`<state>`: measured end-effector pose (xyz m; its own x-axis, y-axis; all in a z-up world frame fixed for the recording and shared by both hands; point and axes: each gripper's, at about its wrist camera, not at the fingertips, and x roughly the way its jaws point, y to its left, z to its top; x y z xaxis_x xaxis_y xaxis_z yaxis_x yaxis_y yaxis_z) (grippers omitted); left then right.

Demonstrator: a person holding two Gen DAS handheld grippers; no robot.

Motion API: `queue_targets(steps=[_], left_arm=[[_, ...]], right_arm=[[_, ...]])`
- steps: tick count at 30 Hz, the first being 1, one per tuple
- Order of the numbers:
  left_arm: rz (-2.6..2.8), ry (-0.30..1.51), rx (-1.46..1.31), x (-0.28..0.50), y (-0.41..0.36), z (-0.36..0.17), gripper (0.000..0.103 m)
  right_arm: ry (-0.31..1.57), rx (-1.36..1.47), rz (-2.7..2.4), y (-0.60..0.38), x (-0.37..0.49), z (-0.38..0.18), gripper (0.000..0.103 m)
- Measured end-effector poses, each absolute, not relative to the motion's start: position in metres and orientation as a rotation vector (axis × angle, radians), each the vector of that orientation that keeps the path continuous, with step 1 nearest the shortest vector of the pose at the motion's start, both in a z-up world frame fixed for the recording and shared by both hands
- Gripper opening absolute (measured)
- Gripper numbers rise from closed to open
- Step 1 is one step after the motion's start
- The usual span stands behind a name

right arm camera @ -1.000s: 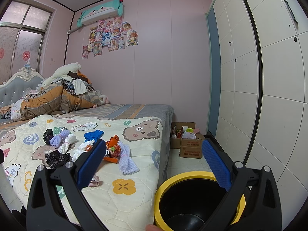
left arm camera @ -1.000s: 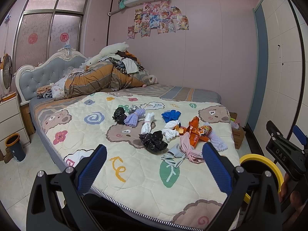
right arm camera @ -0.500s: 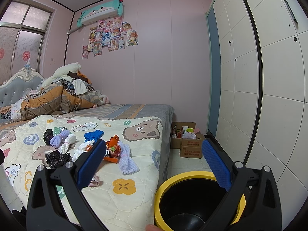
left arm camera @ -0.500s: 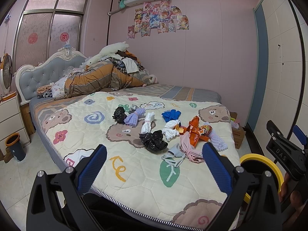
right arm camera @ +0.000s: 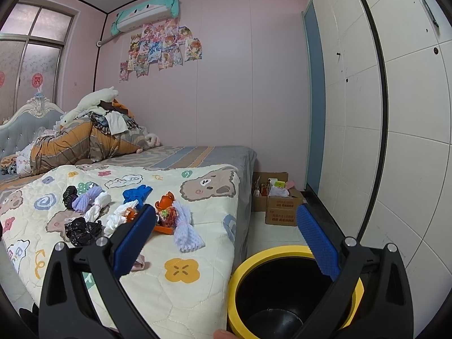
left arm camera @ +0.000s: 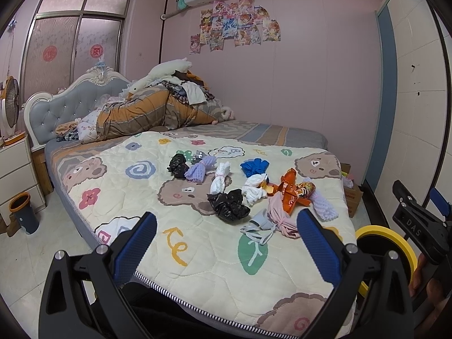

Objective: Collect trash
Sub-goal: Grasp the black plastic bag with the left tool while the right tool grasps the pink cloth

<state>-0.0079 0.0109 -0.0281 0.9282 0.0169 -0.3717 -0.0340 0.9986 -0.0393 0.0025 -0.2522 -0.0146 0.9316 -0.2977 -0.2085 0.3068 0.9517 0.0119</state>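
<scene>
- While you hold both tools short of the bed (left arm camera: 197, 257), your left gripper (left arm camera: 226, 243) hovers over the quilt's near edge with its jaws spread wide and nothing between them.
- Beyond those jaws the trash lies in a loose cluster on the quilt, all of it apart from the blue pads (left arm camera: 135, 248).
- Furthest left sits a small black bag (left arm camera: 178, 165), touching a lilac foam net (left arm camera: 199, 168); a knotted white bag (left arm camera: 220, 180) lies just right of them.
- Nearer you, roughly midway between the pads, is a larger crumpled black bag (left arm camera: 228, 204).
- Right of it come a blue bag (left arm camera: 254, 166), a white bag (left arm camera: 254, 189), orange snack wrappers (left arm camera: 291, 192), a pink bag (left arm camera: 279, 214) and a grey mask (left arm camera: 260, 226); the mask and pink bag lie just ahead of the right-hand pad.
- A second lilac net (left arm camera: 325, 206) rests near the quilt's right edge.
- Your right gripper (right arm camera: 226, 247) is also wide apart and empty. Its left pad overlaps the orange wrappers in that view, though whether it touches them I cannot tell.
- Its right pad hangs above the yellow-rimmed bin (right arm camera: 254, 262), which stands on the floor just beside the bed's corner; its black inside shows nothing in the visible part.
- Behind the bin, cardboard boxes (right arm camera: 282, 212) sit by the wardrobe (right arm camera: 395, 141).
</scene>
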Motion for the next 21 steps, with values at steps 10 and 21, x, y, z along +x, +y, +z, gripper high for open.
queue_targets(steps=[10,21], left_arm=[[0.04,0.464,-0.051,0.033,0.034,-0.024,0.096],[-0.012,0.648,-0.036,0.122,0.08,-0.052,0.096]], right_arm=[[0.335,0.077,-0.179,-0.263,0.042,-0.028,0.095],[0.418,-0.027,0.019,-0.234,0.103,-0.052,0.095]])
